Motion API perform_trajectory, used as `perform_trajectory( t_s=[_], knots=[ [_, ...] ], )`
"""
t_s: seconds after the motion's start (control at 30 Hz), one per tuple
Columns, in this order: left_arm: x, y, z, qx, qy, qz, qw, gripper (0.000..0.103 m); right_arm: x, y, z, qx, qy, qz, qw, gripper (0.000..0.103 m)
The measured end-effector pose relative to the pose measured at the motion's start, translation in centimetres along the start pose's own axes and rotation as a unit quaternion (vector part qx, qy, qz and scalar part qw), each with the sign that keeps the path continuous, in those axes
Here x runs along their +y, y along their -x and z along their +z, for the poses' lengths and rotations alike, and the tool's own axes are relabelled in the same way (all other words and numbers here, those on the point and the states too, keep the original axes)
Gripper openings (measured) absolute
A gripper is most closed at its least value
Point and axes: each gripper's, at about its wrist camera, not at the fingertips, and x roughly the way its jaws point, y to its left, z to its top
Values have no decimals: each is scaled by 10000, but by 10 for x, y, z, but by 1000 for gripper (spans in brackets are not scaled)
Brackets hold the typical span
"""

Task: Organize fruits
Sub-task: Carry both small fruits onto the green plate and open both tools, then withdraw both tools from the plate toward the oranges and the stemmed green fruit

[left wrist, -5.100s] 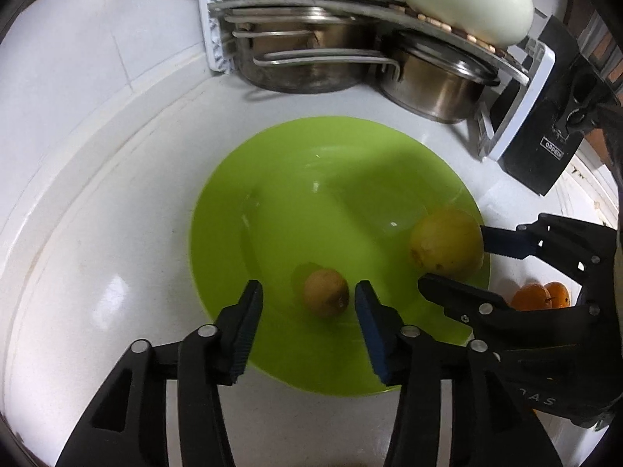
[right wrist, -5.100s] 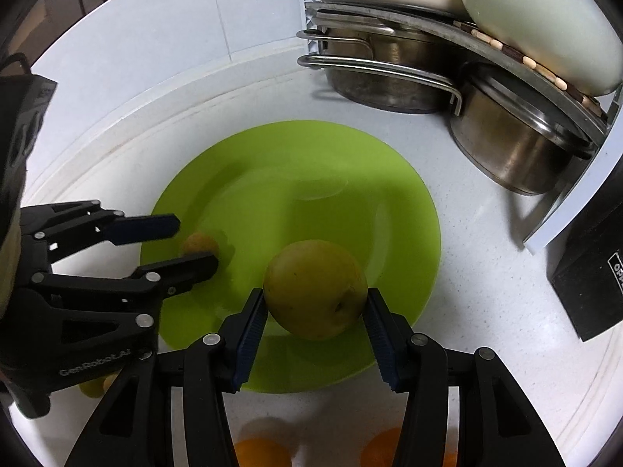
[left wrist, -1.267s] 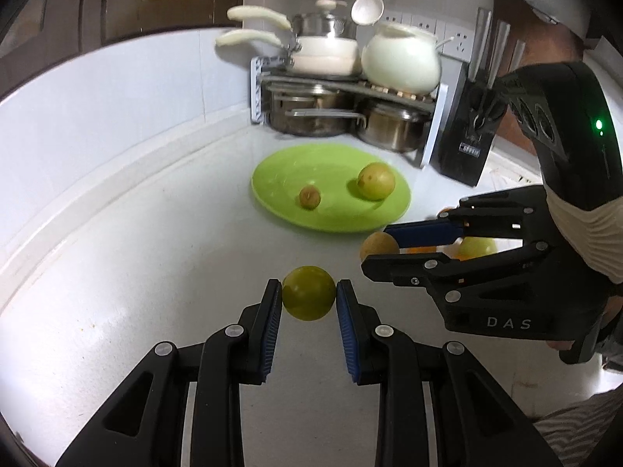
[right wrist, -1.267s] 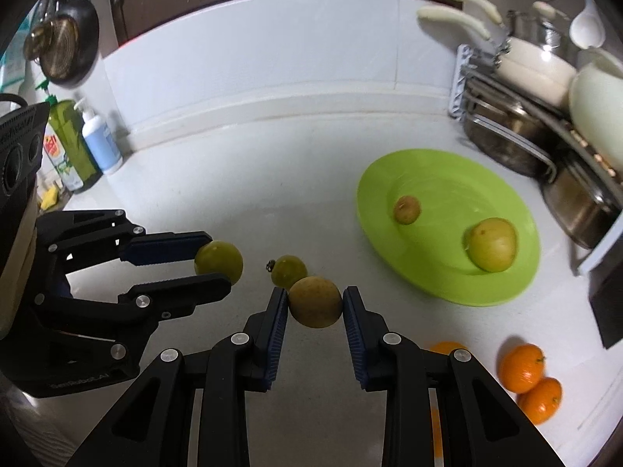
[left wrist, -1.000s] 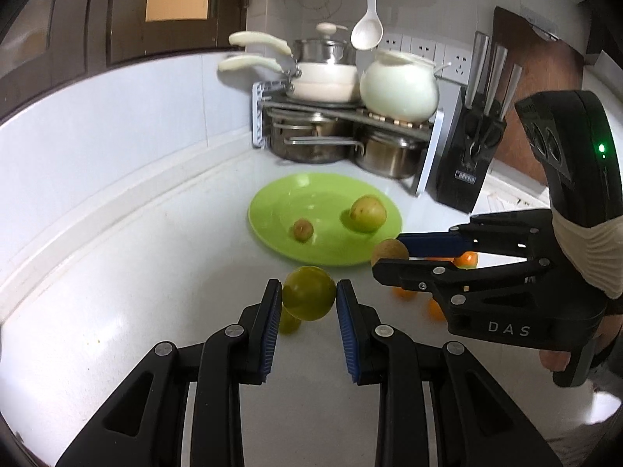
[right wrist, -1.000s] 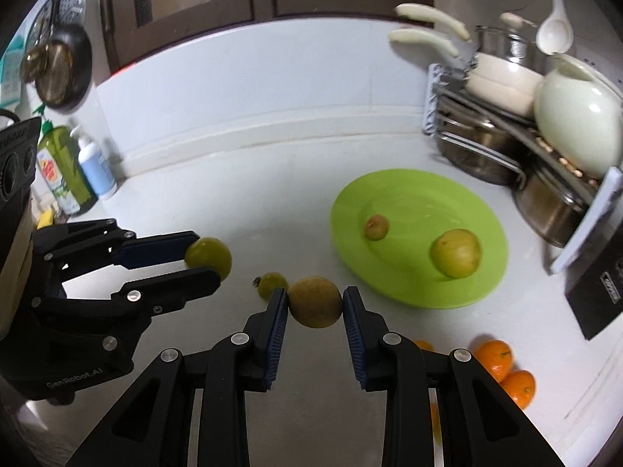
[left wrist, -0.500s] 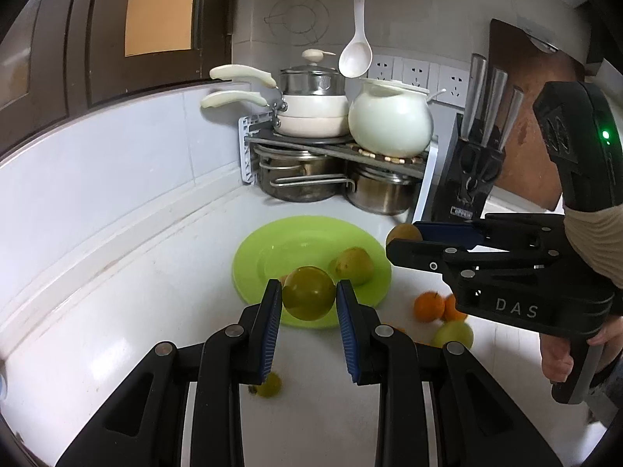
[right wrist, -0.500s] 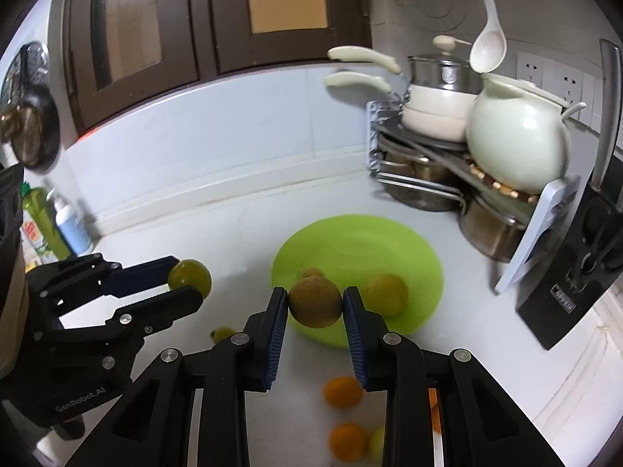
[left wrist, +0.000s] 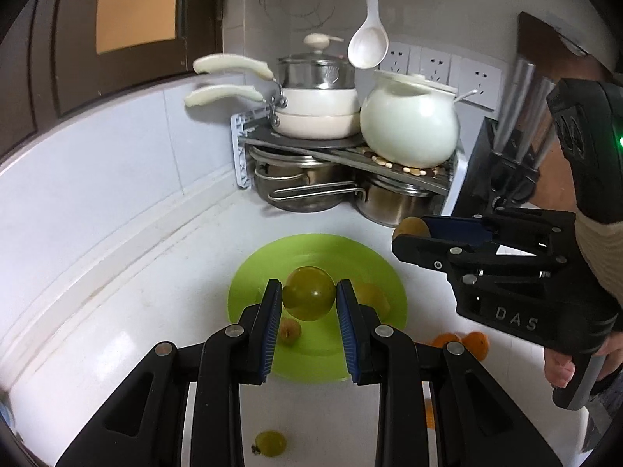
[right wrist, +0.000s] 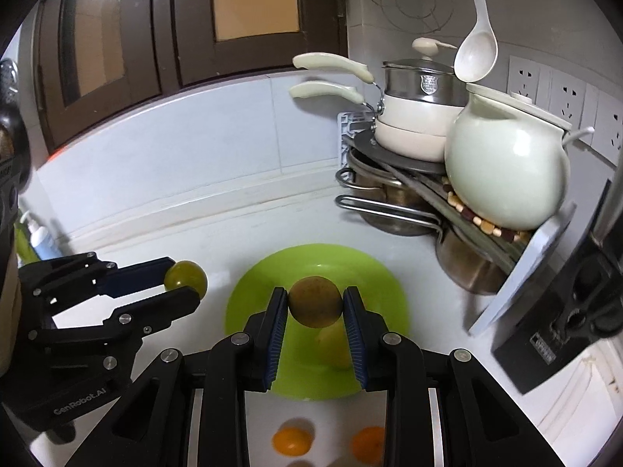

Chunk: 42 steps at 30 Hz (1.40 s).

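Blue-padded, the left tool (left wrist: 309, 303) pinches a green fruit (left wrist: 308, 297) above the green plate (left wrist: 249, 272); the right tool (right wrist: 315, 311) pinches a brownish fruit (right wrist: 315, 305) likewise. Released this high, either would likely bounce off toward the worktop (left wrist: 136, 292) or the pot rack (left wrist: 311, 151).

Dim, even kitchen light; strong fisheye bending, dark corners.

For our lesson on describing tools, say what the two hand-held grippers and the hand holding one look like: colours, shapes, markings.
Both are black plastic frames with silver rivets and ribbed blue pads. The right gripper is marked "DAS" and carries a green light; a beige sleeve and bare hand show on its handle. The left gripper reads "GenRobot.AI". No cables are visible.
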Motion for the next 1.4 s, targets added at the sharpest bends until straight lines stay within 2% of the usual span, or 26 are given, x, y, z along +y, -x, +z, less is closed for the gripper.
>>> perform_trajectory(
  t_s=[0.17, 0.37, 0.63, 0.83, 1.13, 1.4],
  knots=[
    [8, -27, 16, 255, 95, -16, 9996, 29, -14, -24, 9, 229, -28, -88, 9997, 31],
    [20, -65, 29, 694, 150, 13, 9975, 29, -33, -64, 16, 747, -154, -46, 9971, 31],
    [28, -125, 32, 1332, 285, -73, 9907, 29, -45, -112, 15, 1332, -332, 31, 9905, 31],
    [30, -155, 31, 1631, 259, -45, 9863, 29, -52, -137, 12, 1648, -413, 51, 9855, 31],
    [31, -179, 28, 1950, 349, -93, 9801, 29, -54, -158, 11, 1870, -484, 104, 9811, 31],
    [32, -174, 29, 1860, 348, -69, 9819, 32, -53, -157, 9, 1839, -459, 170, 9817, 31]
  ],
)
